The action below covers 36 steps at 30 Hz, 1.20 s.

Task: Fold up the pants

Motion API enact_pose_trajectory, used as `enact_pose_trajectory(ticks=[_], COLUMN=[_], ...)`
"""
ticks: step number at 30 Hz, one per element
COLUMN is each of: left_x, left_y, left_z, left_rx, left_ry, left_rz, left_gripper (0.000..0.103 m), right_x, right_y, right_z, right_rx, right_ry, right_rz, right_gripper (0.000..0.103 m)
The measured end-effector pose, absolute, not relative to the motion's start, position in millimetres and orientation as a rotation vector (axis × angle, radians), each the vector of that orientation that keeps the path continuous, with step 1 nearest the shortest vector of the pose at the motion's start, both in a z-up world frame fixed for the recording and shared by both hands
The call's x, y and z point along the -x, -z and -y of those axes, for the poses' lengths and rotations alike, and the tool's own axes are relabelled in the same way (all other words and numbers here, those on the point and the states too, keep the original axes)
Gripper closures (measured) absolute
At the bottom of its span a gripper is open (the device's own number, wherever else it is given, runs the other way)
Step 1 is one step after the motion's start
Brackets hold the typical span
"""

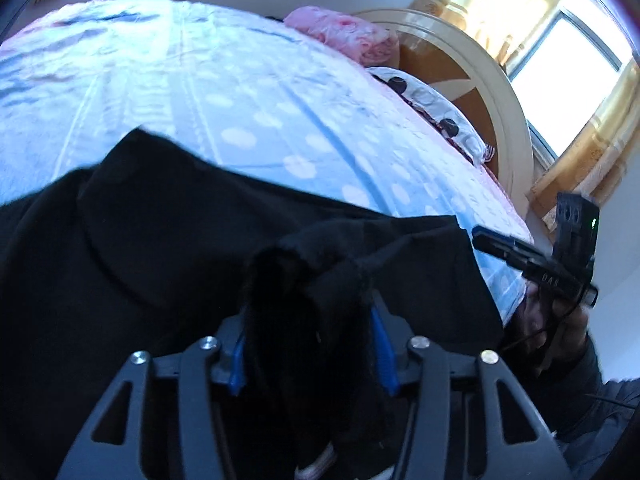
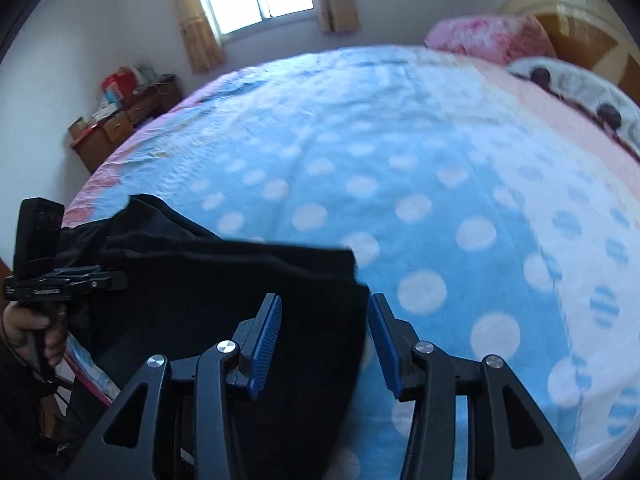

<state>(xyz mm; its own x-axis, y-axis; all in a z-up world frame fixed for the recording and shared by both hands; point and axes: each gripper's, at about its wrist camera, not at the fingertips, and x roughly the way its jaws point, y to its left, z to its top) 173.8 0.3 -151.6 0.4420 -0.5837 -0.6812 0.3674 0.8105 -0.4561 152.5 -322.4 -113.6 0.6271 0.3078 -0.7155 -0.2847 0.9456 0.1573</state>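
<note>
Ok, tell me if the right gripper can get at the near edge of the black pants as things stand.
Probably yes. The right gripper stands open, and the edge of the black pants already lies between its blue pads, apparently untouched. Nothing blocks it; the left gripper is off at the far side.

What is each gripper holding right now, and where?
Neither grips: bunched black pants fabric sits between the left gripper jaws; the pants' edge between the open right gripper jaws.

From my left wrist camera, bunched black pants (image 1: 304, 304) hide most of the blue pads (image 1: 385, 354); I cannot tell whether they press the cloth.
</note>
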Motion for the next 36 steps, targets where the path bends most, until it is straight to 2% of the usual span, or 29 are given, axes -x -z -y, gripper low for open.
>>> enact_pose_trajectory(ticks=[5,8,9,10,12,13,15,20,23,30,34,36], left_x=[-183,-179,-172,-169,-162,-159,-154,-155,-154,-156,-156,-157], left_y=[141,126,118,115,106,103,100,113,118,141,142,142], left_z=[7,-1,-5,-7,-9,-11,-3,18,28,39,39,39], left_rx=[0.164,0.154,0.132,0.118,0.078,0.075,0.078,0.05,0.048,0.011,0.026,0.024], left_ry=[0.499,0.455,0.43,0.414,0.378,0.39,0.437,0.488,0.51,0.495,0.488,0.485], left_rz=[-0.909,-0.86,-0.82,-0.803,-0.76,-0.747,-0.74,-0.783,-0.805,-0.885,-0.89,-0.891], left_gripper=[0.05,0.035,0.025,0.021,0.02,0.019,0.014,0.014,0.014,0.014,0.014,0.014], right_x=[-195,-197,-192,-189,-187,-187,-190,-183,-193,-207,-199,-192], right_y=[138,129,119,113,107,106,108,108,117,126,126,121], right_z=[309,316,322,327,340,351,362,347,339,347,336,329], right_rx=[0.064,0.027,0.009,0.004,-0.004,-0.013,-0.021,0.128,0.212,0.204,0.303,0.366], right_ry=[-0.291,-0.316,-0.341,-0.363,-0.381,-0.389,-0.424,-0.617,-0.626,-0.773,-0.751,-0.718], right_rz=[-0.917,-0.891,-0.858,-0.843,-0.848,-0.857,-0.889,-0.875,-0.932,-1.002,-0.979,-0.936], right_gripper=[0.056,0.056,0.056,0.056,0.057,0.068,0.083,0.083,0.083,0.083,0.094,0.096])
